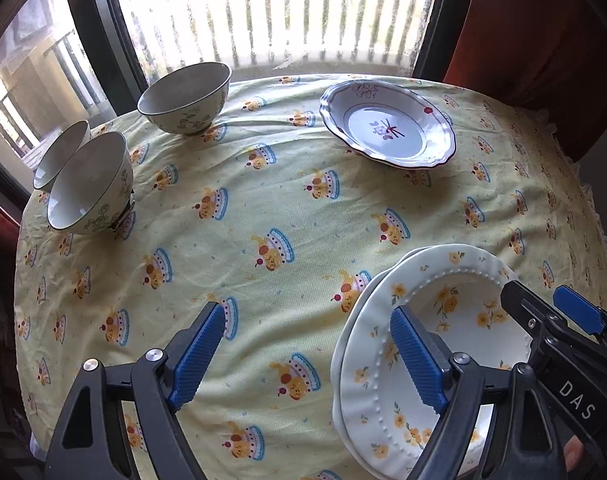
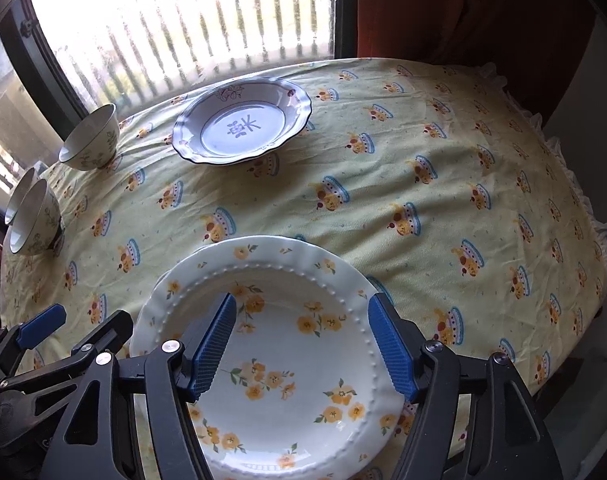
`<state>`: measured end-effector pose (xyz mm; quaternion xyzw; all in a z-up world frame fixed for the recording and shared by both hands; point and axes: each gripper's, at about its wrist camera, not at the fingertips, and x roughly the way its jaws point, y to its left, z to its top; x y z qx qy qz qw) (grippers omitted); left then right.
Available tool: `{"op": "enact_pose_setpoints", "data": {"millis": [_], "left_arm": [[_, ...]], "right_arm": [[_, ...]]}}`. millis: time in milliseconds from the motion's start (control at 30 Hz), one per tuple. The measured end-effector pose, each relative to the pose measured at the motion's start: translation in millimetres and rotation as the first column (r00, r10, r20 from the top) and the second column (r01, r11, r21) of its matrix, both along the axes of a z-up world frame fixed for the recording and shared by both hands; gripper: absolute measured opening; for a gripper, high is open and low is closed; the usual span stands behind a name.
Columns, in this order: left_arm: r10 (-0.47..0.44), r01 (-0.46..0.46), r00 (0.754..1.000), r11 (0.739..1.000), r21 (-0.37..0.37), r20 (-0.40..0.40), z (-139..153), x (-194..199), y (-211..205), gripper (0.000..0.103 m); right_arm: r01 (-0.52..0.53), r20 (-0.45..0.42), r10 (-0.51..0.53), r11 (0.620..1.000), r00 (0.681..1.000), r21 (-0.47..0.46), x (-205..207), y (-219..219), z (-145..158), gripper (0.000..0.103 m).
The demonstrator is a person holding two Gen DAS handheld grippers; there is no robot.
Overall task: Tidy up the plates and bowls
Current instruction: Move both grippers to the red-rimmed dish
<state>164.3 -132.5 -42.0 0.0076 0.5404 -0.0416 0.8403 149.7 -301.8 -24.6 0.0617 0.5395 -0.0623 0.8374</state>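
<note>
Two cream plates with yellow flowers (image 1: 455, 280) lie stacked at the near right of the table. My right gripper (image 2: 303, 304) hangs open just above the top flowered plate (image 2: 303, 360), with nothing between its blue pads. To the left of the stack, my left gripper (image 1: 309, 314) is open over the cloth, and its right finger (image 1: 415, 352) overlaps the stack's rim. A blue-and-white scalloped plate (image 1: 387, 124) (image 2: 243, 124) sits at the far side. One floral bowl (image 1: 183, 96) stands at the far left, and two more bowls (image 1: 89, 184) stand close together at the left edge.
A yellow cloth with a cake print (image 1: 263, 200) covers the round table, and its frilled edge (image 2: 583, 216) drops off on the right. Behind the table are a bright window (image 1: 279, 12) and a red curtain (image 1: 535, 40). The right gripper (image 1: 543, 300) shows in the left wrist view.
</note>
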Motion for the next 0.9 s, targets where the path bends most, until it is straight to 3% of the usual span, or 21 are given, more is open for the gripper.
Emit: {"op": "enact_pose_setpoints", "data": {"millis": [200, 400, 733, 900], "left_arm": [[-0.028, 0.030, 0.998, 0.999, -0.025, 0.060, 22, 31, 8, 0.089], [-0.014, 0.016, 0.995, 1.000, -0.017, 0.100, 34, 65, 4, 0.089], [0.116, -0.114, 0.992, 0.993, -0.026, 0.055, 17, 128, -22, 0.088], [0.168, -0.168, 0.985, 0.986, -0.008, 0.049, 3, 156, -33, 0.087]], "right_arm": [[0.058, 0.041, -0.057, 0.998, 0.998, -0.022, 20, 14, 26, 0.074], [0.054, 0.086, -0.055, 0.998, 0.995, 0.016, 56, 10, 41, 0.074], [-0.014, 0.083, 0.005, 0.995, 0.997, 0.102, 139, -28, 26, 0.074], [-0.057, 0.077, 0.050, 0.994, 0.996, 0.089, 180, -38, 6, 0.074]]}}
